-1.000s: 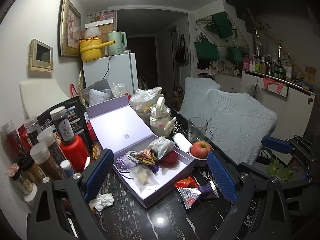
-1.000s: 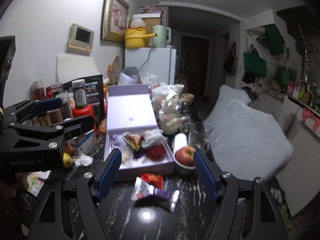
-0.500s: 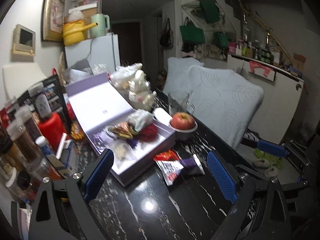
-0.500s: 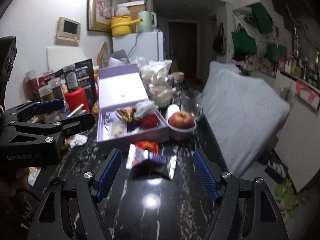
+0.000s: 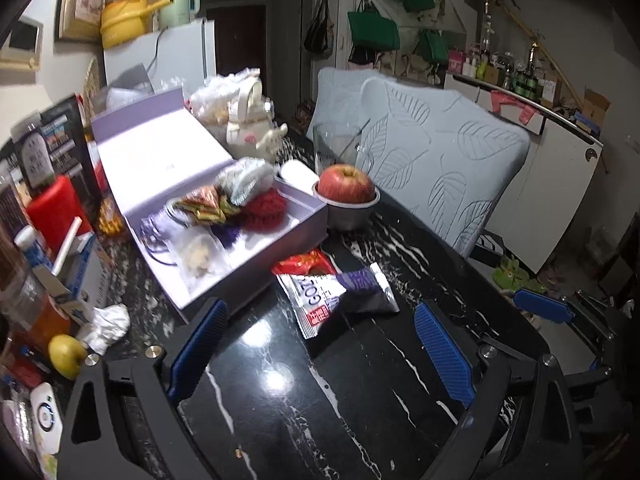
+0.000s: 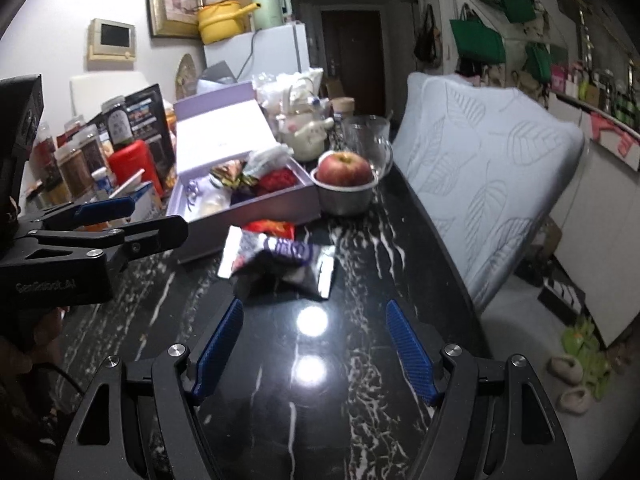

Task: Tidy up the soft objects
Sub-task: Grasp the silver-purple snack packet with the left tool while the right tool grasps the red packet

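Note:
An open lilac box (image 5: pixel 256 256) (image 6: pixel 256 208) sits on the black marble table and holds several soft items, among them a red fluffy ball (image 5: pixel 264 208) (image 6: pixel 278 179) and a pale scrunchie (image 5: pixel 246 174). A purple-and-white snack packet (image 5: pixel 340 292) (image 6: pixel 280 256) and a red packet (image 5: pixel 306 262) (image 6: pixel 272 227) lie on the table in front of the box. My left gripper (image 5: pixel 320 344) is open and empty, just short of the packets. My right gripper (image 6: pixel 314 344) is open and empty, also short of them. The left gripper also shows in the right wrist view (image 6: pixel 120 220).
A red apple in a metal bowl (image 5: pixel 348 196) (image 6: pixel 346 188) stands right of the box, with a glass mug (image 6: pixel 366 140) and white teapot (image 5: pixel 252 128) behind. Bottles and a red canister (image 5: pixel 56 208) crowd the left. A crumpled tissue (image 5: pixel 106 320) and a yellow fruit (image 5: pixel 66 354) lie front left. A pale cushioned chair (image 6: pixel 480 168) stands to the right.
Both grippers have pulled back from the box and tilted down toward the table. The packets now sit farther ahead of the fingers. Both stay open.

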Motion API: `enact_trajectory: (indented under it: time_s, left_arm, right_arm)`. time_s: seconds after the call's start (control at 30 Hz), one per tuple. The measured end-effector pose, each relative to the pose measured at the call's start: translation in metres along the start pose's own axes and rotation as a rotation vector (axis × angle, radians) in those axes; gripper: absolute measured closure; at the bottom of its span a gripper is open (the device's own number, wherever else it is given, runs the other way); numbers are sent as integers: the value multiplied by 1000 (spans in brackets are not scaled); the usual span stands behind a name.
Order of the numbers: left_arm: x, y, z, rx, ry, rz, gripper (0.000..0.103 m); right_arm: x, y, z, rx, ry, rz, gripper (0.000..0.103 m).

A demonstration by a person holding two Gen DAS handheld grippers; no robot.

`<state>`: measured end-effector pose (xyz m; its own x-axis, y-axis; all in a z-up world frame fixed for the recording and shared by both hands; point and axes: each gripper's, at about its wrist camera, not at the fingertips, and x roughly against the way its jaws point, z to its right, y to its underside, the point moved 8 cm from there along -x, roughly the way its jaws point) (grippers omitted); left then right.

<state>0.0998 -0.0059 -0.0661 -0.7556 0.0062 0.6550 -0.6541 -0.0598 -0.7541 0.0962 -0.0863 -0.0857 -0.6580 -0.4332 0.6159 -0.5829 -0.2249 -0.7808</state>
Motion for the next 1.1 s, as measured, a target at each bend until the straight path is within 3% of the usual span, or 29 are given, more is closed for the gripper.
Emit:
enact_trajectory:
  time_s: [0.37, 0.6, 0.83, 1.1]
  left_arm:
    - [-57, 1, 2, 10, 29, -79, 7]
    - [-89, -13, 23, -115, 92, -94, 7]
    - [-122, -7, 40, -181, 186, -179, 7]
    - [-133, 25, 40, -168, 218, -303, 33]
  right_arm:
    - [-41, 6, 20, -28, -14, -75, 28]
    - [-64, 5, 39, -51, -4, -119, 28]
    - [-73, 5, 57, -75, 16, -140, 28]
    - [-80, 6, 65, -104, 13, -160, 28]
